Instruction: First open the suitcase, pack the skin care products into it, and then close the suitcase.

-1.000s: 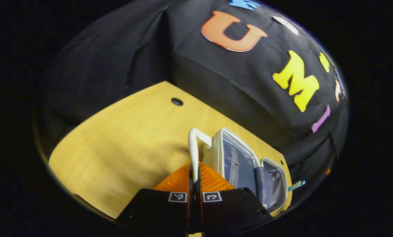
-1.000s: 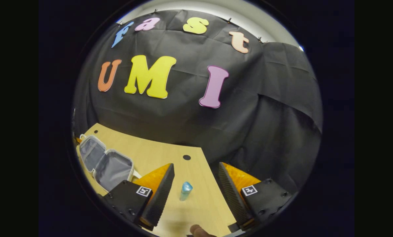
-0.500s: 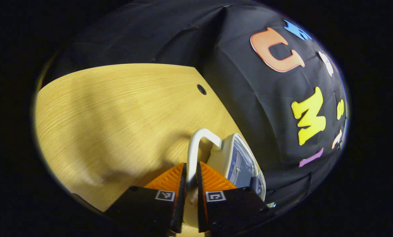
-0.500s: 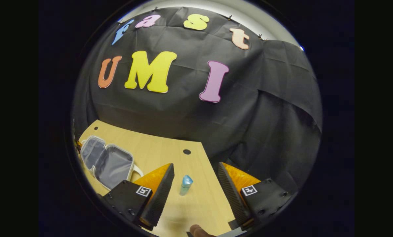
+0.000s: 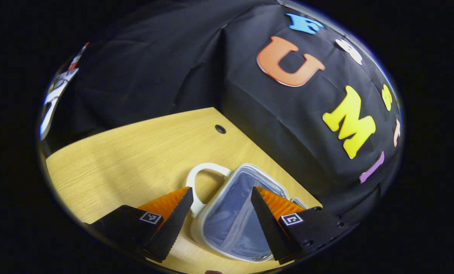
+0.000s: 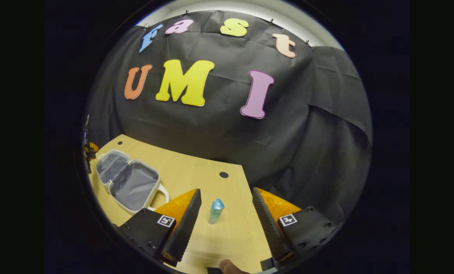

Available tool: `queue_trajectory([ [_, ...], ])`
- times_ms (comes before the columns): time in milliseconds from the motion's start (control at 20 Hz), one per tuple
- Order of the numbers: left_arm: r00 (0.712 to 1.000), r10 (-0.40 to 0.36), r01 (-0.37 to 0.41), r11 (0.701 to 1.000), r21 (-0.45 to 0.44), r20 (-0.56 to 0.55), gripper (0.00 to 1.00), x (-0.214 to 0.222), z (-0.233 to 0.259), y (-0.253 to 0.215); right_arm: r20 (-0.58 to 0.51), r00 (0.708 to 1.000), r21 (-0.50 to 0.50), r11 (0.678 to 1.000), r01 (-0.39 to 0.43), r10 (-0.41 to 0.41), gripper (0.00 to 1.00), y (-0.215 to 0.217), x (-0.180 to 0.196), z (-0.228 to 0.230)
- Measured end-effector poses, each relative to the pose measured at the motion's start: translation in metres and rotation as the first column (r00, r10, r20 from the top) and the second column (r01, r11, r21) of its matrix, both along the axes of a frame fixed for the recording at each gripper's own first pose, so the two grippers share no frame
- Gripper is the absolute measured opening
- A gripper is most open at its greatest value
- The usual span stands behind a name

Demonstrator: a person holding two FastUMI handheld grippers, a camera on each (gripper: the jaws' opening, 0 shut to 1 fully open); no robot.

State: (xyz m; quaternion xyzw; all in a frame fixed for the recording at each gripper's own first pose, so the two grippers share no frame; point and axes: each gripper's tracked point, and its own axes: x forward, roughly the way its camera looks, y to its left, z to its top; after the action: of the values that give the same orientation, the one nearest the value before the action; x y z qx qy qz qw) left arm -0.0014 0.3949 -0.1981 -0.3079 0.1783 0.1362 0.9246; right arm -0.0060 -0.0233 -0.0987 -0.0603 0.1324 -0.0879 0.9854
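The small white suitcase point(image 5: 230, 220) lies open and flat on the wooden table point(image 5: 135, 152), showing its grey-blue lining. Its white handle point(image 5: 196, 182) loops out beside my left gripper's near finger. My left gripper point(image 5: 221, 222) is open just above the suitcase's near half, holding nothing. In the right gripper view the same suitcase point(image 6: 130, 182) lies open at the left of the table point(image 6: 196, 171). A small blue skin care tube point(image 6: 215, 211) stands upright ahead of my right gripper point(image 6: 227, 219), which is open with the tube between and beyond its fingers, untouched.
The table has round cable holes point(image 5: 220, 129) point(image 6: 223, 174) near its back edge, where the black cloth wall hangs. A fingertip point(image 6: 230, 265) of the holding hand shows at the bottom of the right gripper view. Bare tabletop lies left of the suitcase.
My left gripper has let go of the suitcase handle and opened. The lid it held up now lies flat, so the suitcase is fully open. The right gripper has barely moved.
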Motion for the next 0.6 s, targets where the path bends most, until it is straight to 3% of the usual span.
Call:
queue_trajectory([
  [200,0.995,-0.093,0.088,0.986,0.141,0.026,0.98,0.01,0.048,-0.085,-0.005,0.999,0.04,0.999,-0.032,0.032,0.81,-0.028,0.005,-0.01],
  [350,0.978,-0.207,0.2,0.957,0.212,0.013,0.98,0.02,0.064,-0.167,0.004,0.999,0.052,0.998,-0.045,0.045,0.81,-0.051,0.01,-0.01],
  [600,0.934,-0.356,0.35,0.905,0.242,-0.022,0.98,0.026,0.054,-0.29,-0.01,0.998,0.078,0.995,-0.062,0.062,0.81,-0.086,0.016,-0.024],
])
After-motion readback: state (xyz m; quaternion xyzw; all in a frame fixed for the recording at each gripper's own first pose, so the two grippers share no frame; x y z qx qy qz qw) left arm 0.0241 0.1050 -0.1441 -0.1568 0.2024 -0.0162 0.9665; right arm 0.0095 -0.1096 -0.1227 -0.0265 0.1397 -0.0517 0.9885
